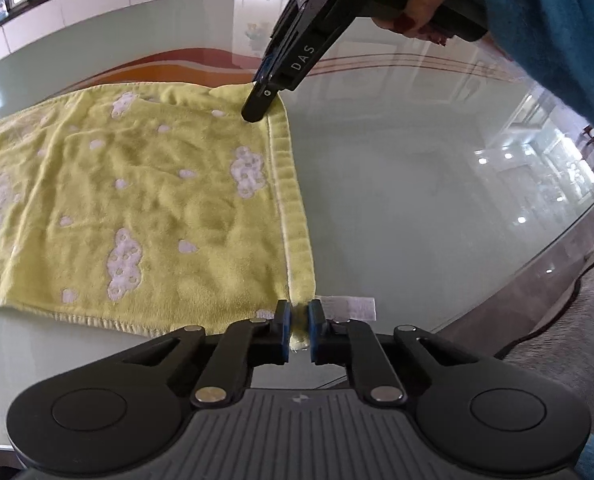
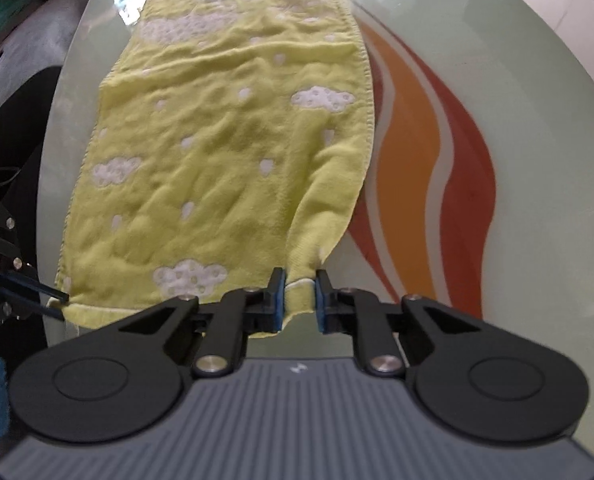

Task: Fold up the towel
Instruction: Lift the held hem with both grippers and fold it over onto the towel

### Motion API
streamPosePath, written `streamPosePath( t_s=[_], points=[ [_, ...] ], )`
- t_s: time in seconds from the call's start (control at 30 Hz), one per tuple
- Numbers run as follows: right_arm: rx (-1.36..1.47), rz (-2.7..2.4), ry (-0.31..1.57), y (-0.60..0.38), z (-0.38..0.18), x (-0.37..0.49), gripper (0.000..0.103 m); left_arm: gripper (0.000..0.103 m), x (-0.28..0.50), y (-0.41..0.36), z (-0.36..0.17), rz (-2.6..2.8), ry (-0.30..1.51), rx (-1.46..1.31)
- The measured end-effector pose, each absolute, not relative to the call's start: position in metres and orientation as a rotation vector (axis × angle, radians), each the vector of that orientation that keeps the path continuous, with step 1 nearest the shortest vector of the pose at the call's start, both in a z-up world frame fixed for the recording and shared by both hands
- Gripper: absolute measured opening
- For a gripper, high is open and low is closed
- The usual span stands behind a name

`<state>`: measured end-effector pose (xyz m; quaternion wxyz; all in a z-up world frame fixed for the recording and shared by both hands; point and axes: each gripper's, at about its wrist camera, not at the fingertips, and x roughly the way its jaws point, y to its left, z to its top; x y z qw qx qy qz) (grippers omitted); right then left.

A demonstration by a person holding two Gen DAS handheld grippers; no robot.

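Yellow towel (image 1: 137, 200) flat, unfolded on glass tabletop (image 1: 417, 200). Left gripper (image 1: 298, 330) jaws pinched on lower-frame corner; right gripper (image 2: 300, 300) jaws clamp other corner of same end. No fold yet.

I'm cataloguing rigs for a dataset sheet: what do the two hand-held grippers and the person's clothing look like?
Each hand-held gripper, left and right, is black, with blue pads, silver pivot pins, round side discs and a ribbed grey base. The right one's body bears white "DAS" lettering. The person wears a teal fuzzy sleeve.
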<state>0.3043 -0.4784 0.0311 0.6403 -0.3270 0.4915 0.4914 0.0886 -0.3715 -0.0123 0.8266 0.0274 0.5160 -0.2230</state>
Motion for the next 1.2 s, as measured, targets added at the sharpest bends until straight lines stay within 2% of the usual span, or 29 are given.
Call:
streamPosePath(
  t_s=[0.67, 1.2],
  points=[
    [-0.807, 1.138, 1.062, -0.463, 0.063, 0.316, 0.014, 0.003, 0.092, -0.343, 0.031, -0.416, 1.018, 0.098],
    [-0.831, 1.208, 0.92, -0.364, 0.094, 0.331, 0.014, 0.004, 0.104, -0.248, 0.057, -0.173, 0.973, 0.035]
  ],
)
